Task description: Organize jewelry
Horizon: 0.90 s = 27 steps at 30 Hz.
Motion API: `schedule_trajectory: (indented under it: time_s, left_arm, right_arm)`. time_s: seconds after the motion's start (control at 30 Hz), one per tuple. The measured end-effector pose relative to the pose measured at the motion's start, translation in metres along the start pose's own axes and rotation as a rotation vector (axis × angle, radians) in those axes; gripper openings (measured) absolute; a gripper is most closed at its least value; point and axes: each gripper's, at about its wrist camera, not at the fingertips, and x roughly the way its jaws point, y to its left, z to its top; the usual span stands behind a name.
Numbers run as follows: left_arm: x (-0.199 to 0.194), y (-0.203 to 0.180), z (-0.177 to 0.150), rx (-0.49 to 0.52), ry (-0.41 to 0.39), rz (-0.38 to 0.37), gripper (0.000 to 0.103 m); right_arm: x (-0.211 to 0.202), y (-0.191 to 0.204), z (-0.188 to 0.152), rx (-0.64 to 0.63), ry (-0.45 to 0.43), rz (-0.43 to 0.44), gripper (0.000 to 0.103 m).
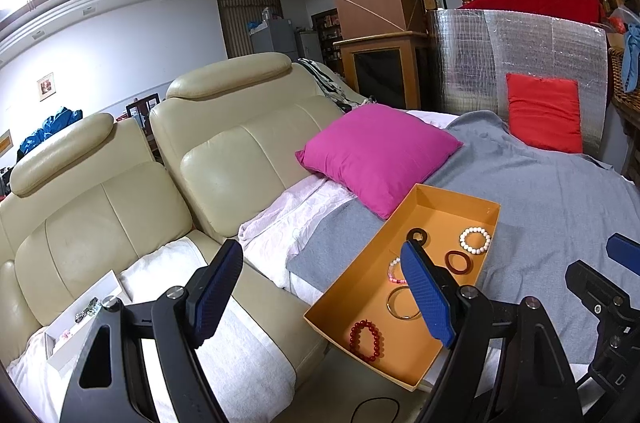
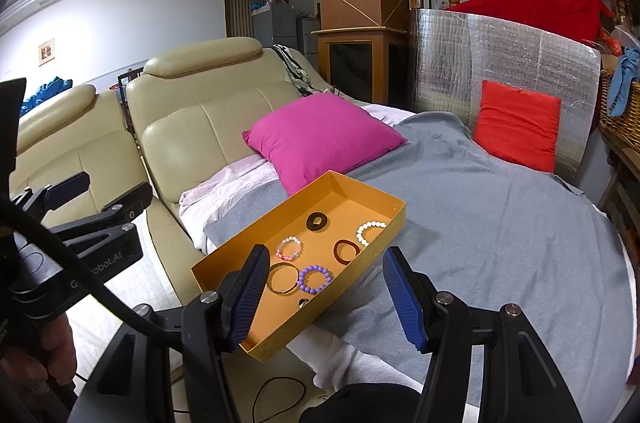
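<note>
I have both sets of jaws spread wide and holding nothing. In the right wrist view the right gripper [image 2: 324,295] sits low centre, and the orange tray [image 2: 362,192] lies just ahead of it, its near corner running down between the two blue fingers [image 2: 402,297]. Framed between those jaws I see a purple bead bracelet [image 2: 315,278] and a thin metal bangle [image 2: 283,277]; farther up the tray are a pink bead bracelet [image 2: 290,249], a dark brown bangle [image 2: 346,250], a white bead bracelet [image 2: 371,232] and a black ring [image 2: 317,221].

In the left wrist view the left gripper [image 1: 320,299] points at the cream sofa [image 1: 224,163], with the tray off to the lower right of the frame, partly behind my right-hand finger. A red bead bracelet [image 1: 366,340] lies near the tray's close end there. A white box [image 1: 86,297] holding what looks like a watch rests on the sofa seat at lower left.

The tray sits on a grey blanket [image 2: 500,231] over the bed, its near end overhanging the edge, with a magenta pillow [image 2: 324,139] just behind it and a red cushion [image 2: 518,125] at the upper right.
</note>
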Motion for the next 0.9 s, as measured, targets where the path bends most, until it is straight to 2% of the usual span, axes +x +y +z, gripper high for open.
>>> schedule_trajectory:
  time_s: [0.9]
  left_arm:
    - [0.0025,0.0047,-0.0009,-0.011,0.003,-0.005,0.082]
  right_arm:
    - [0.0024,0.0053,0.0024,-0.014,0.005,-0.003,0.063]
